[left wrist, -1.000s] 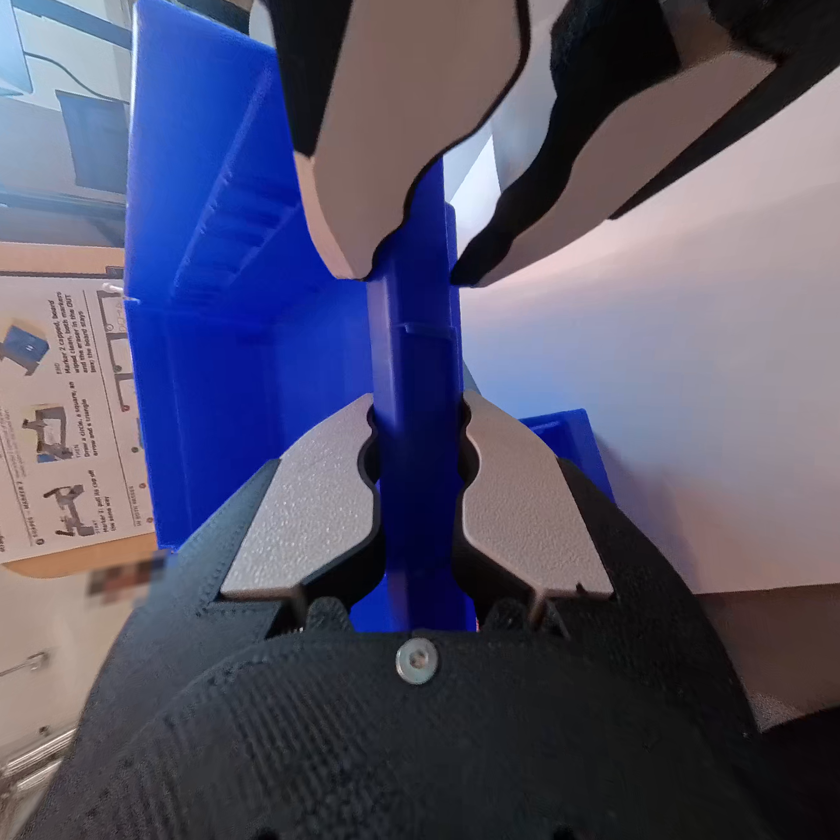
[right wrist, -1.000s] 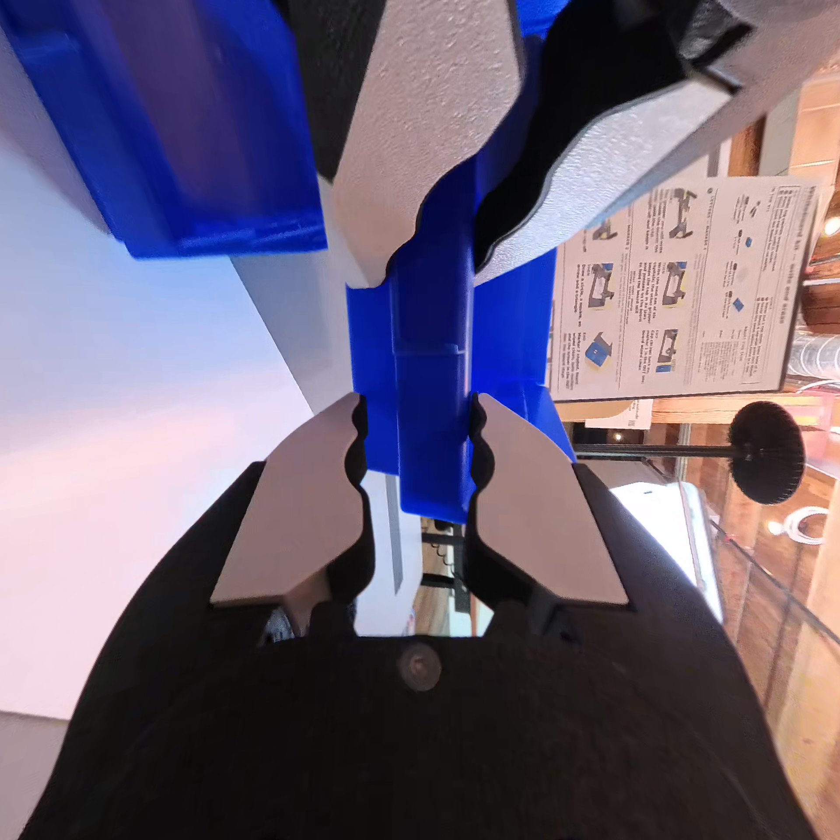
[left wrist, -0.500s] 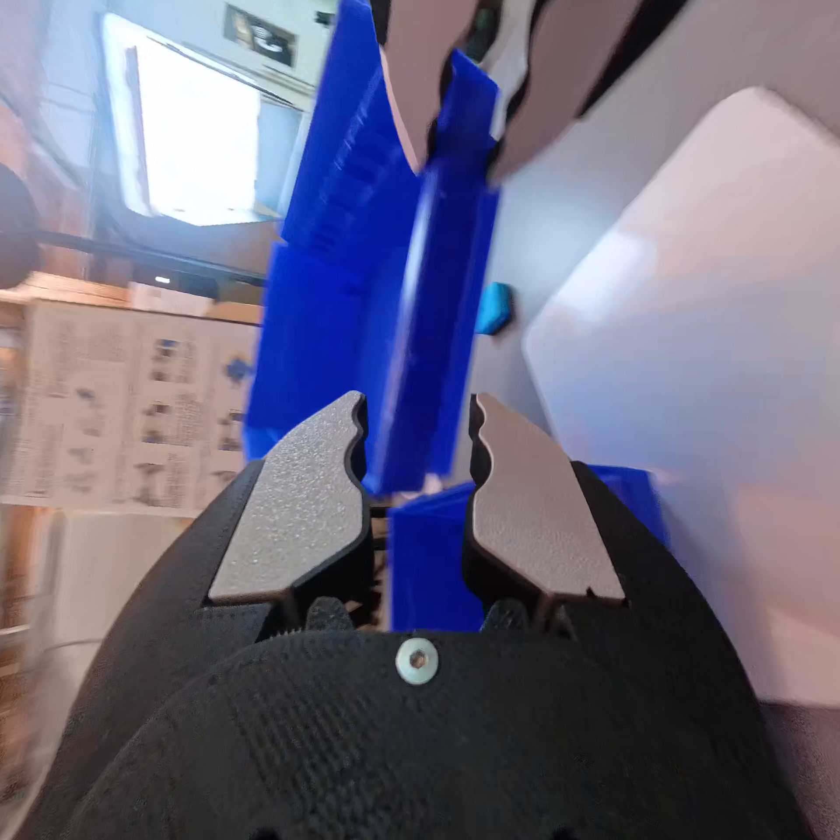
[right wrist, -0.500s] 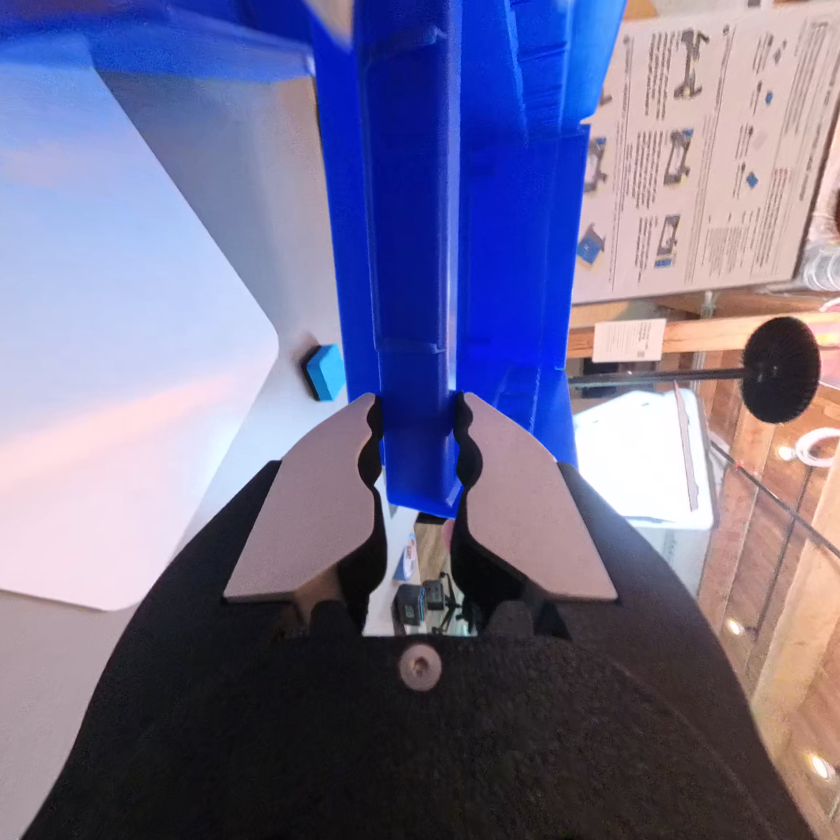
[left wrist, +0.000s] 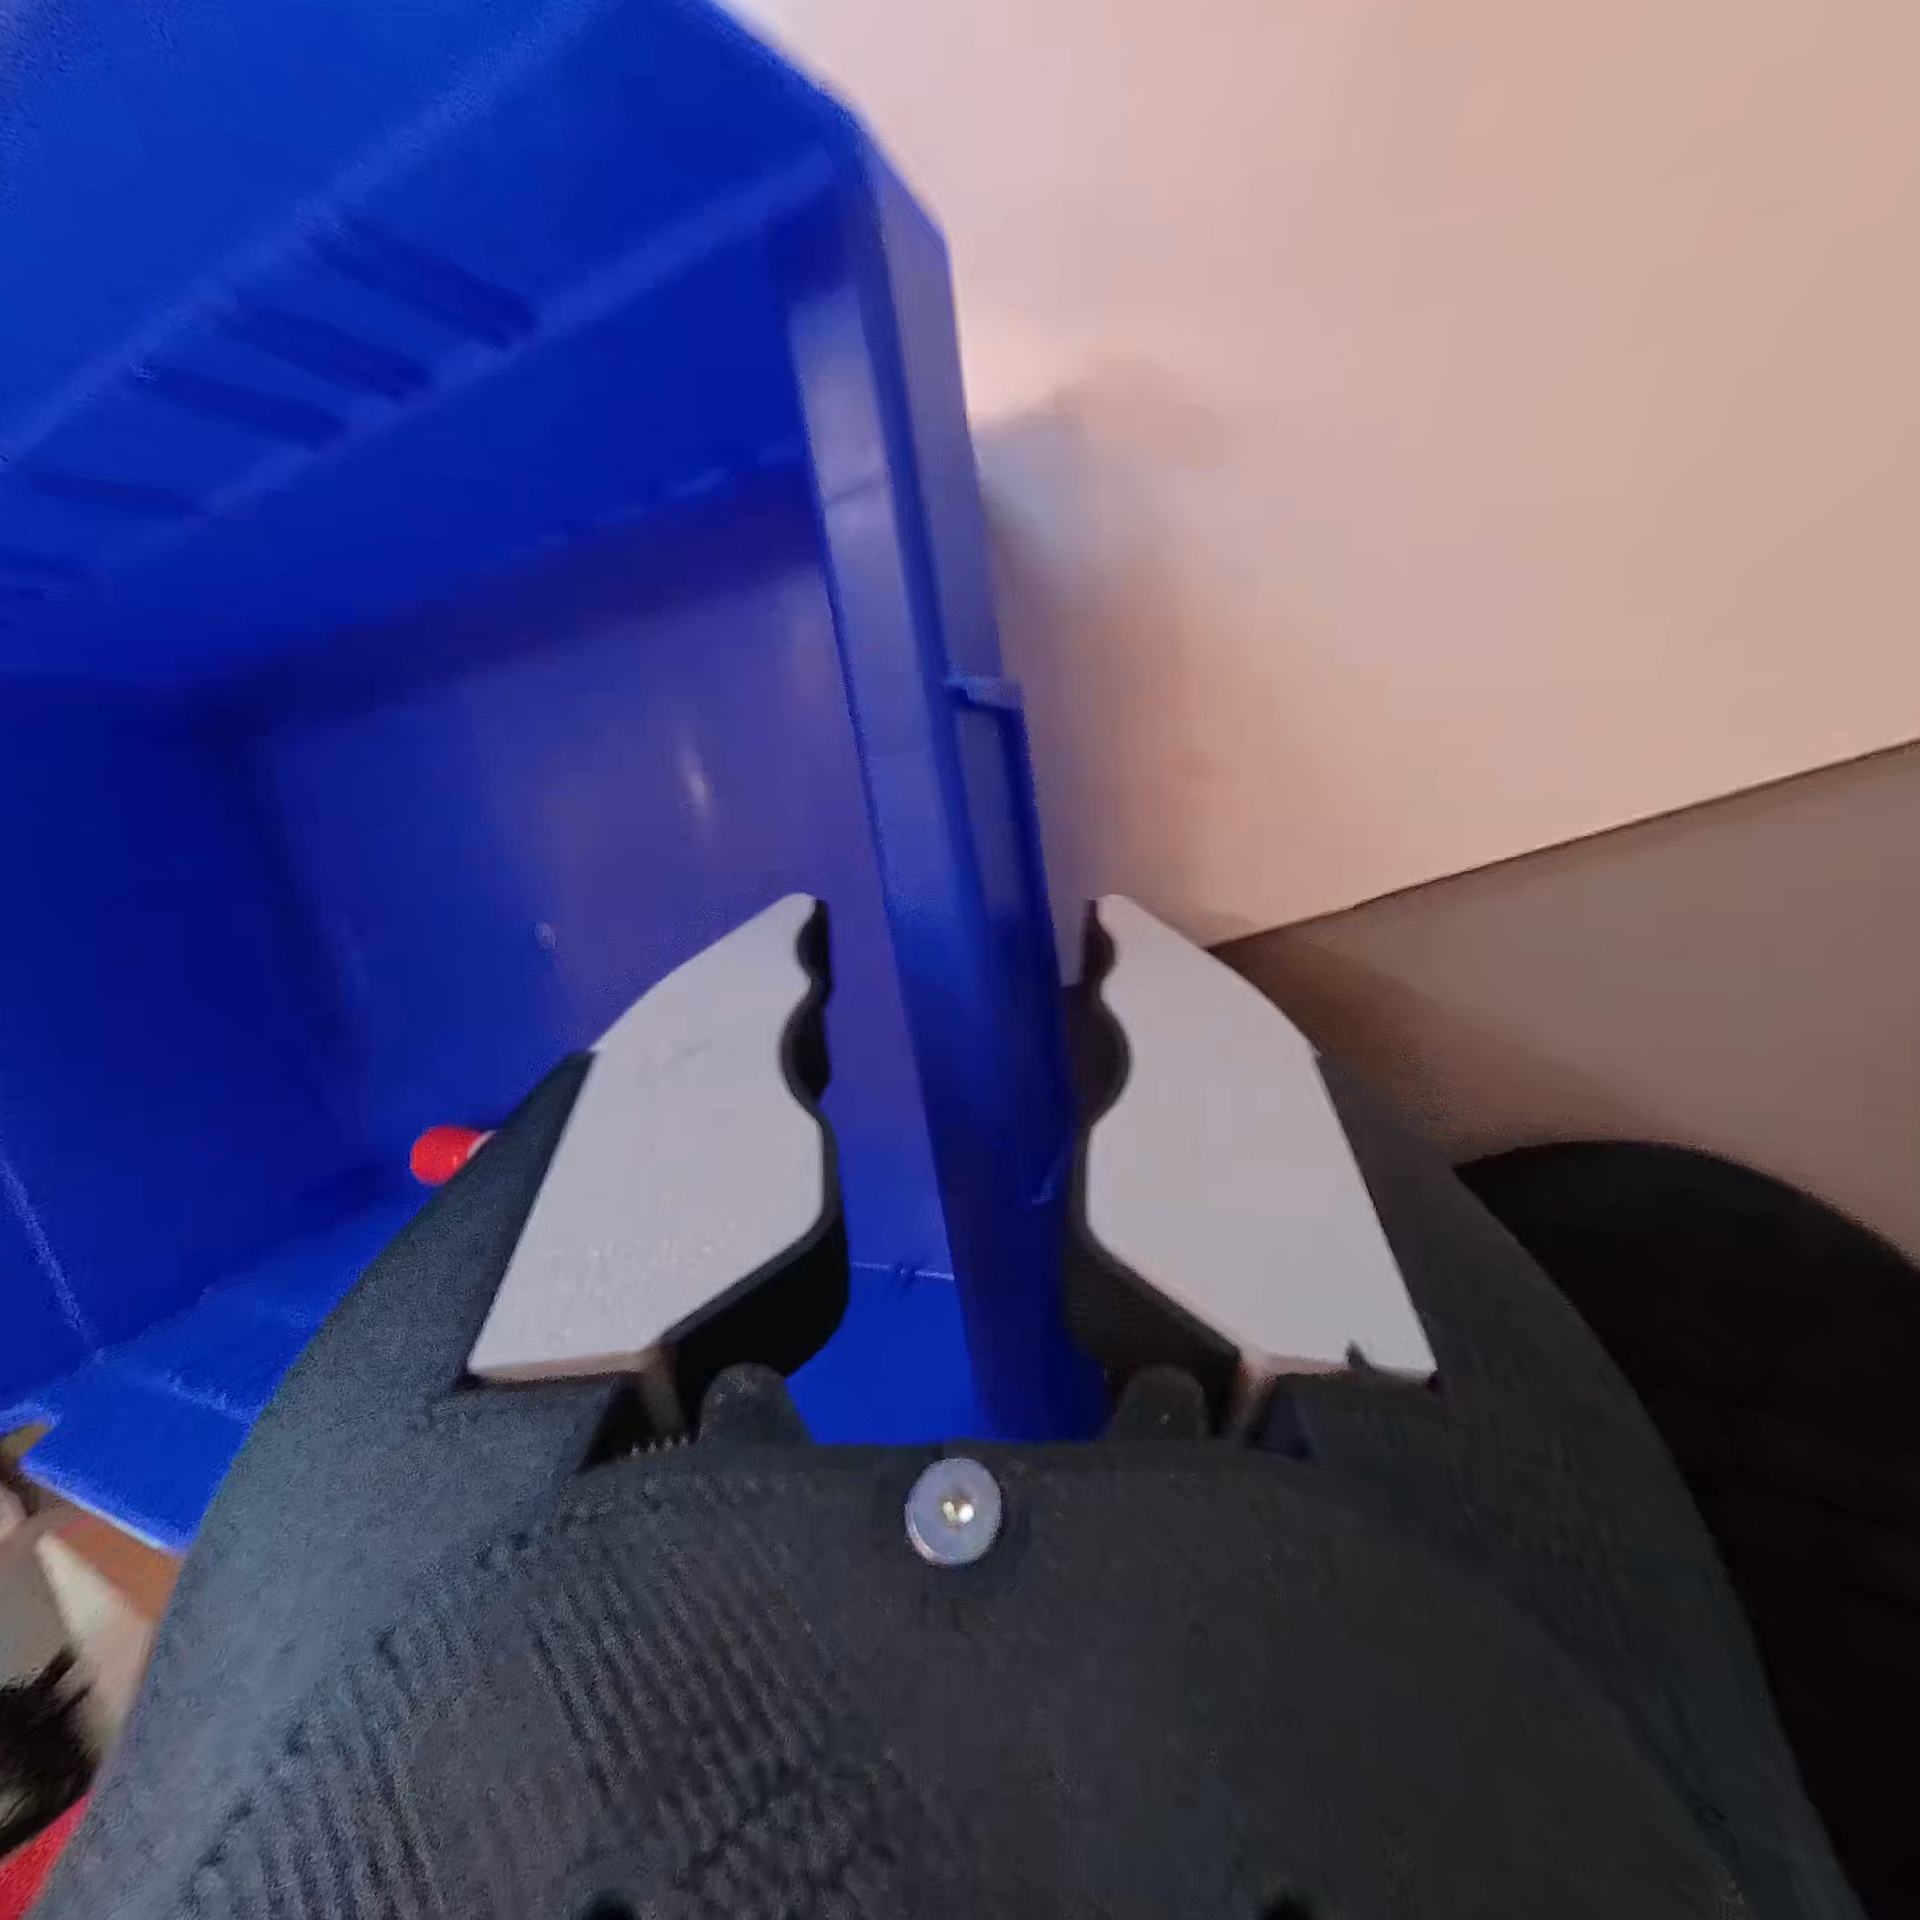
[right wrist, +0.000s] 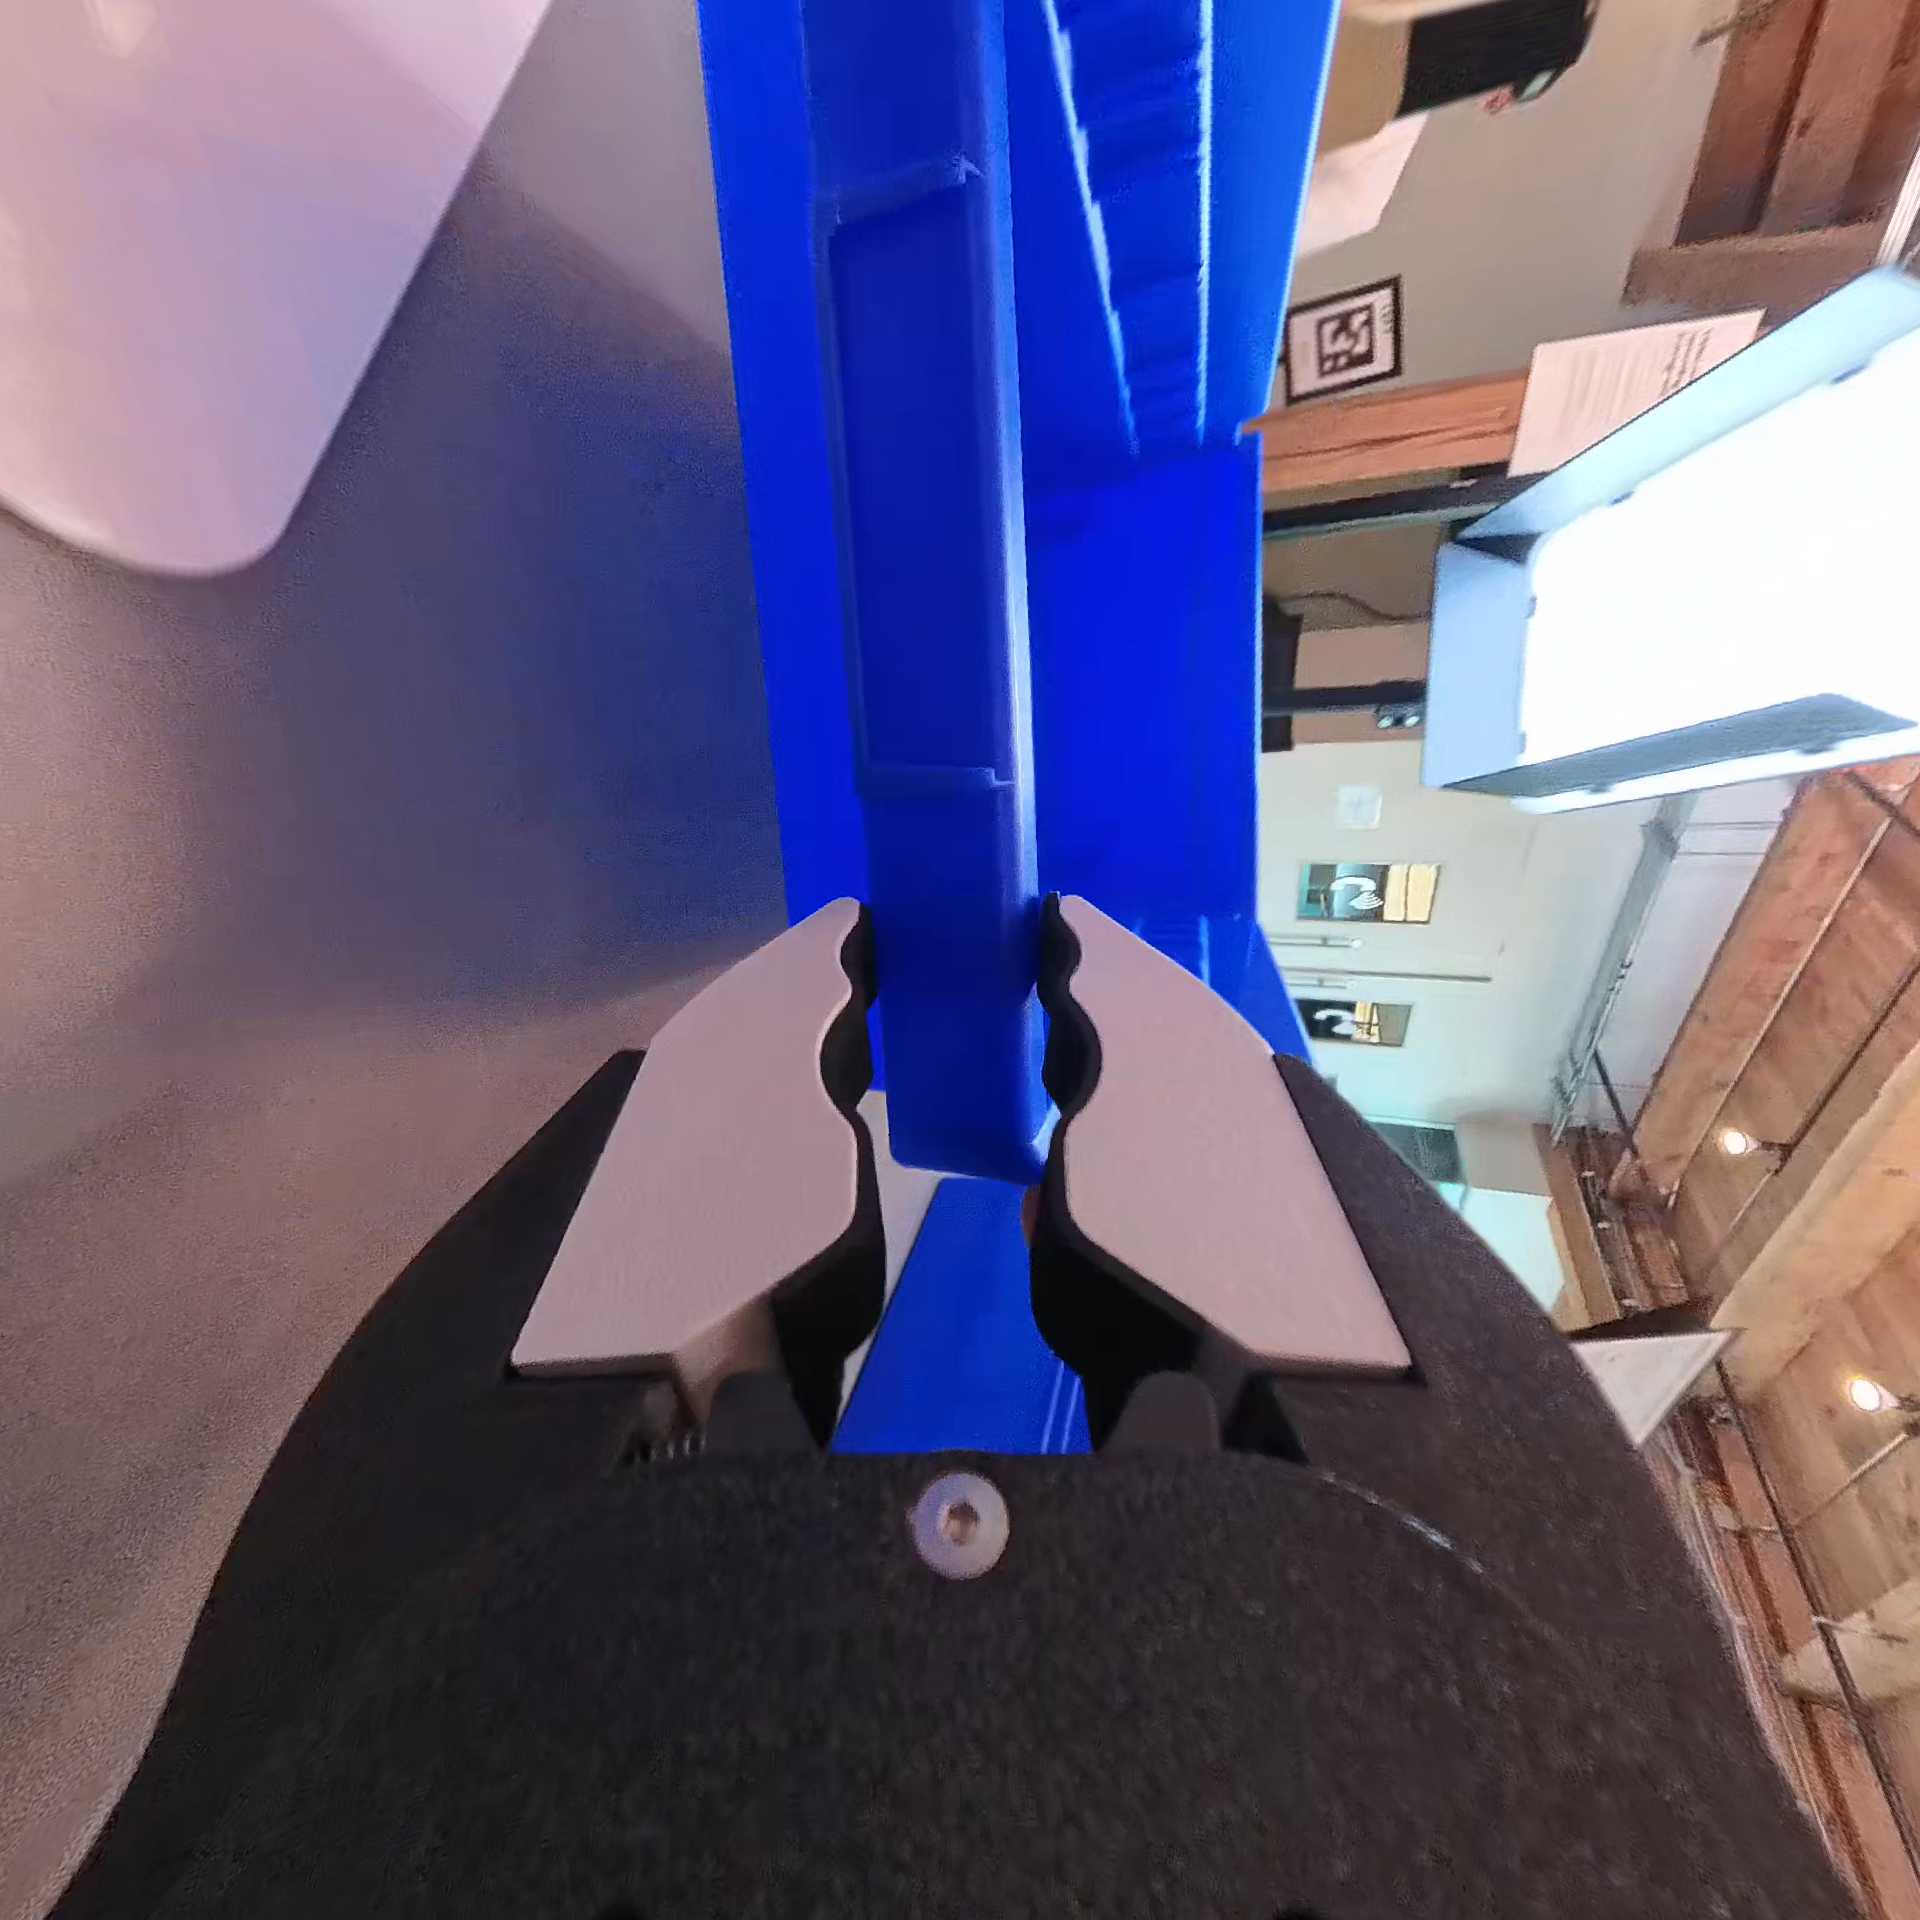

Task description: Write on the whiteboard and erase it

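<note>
The right gripper (right wrist: 951,935) had its jaws pinching the blue bin's (right wrist: 935,582) rim. The left gripper (left wrist: 951,935) straddled another rim with jaws spread, not gripping. The whiteboard (right wrist: 177,270) lay on the counter (right wrist: 312,935) at ten o'clock of the right jaws.

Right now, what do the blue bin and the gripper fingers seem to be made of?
The blue bin looks like moulded plastic: one even colour, slight gloss, thin ribbed walls. The fingers look like grey matte, faintly grainy plastic or coated metal; I cannot tell which.
</note>
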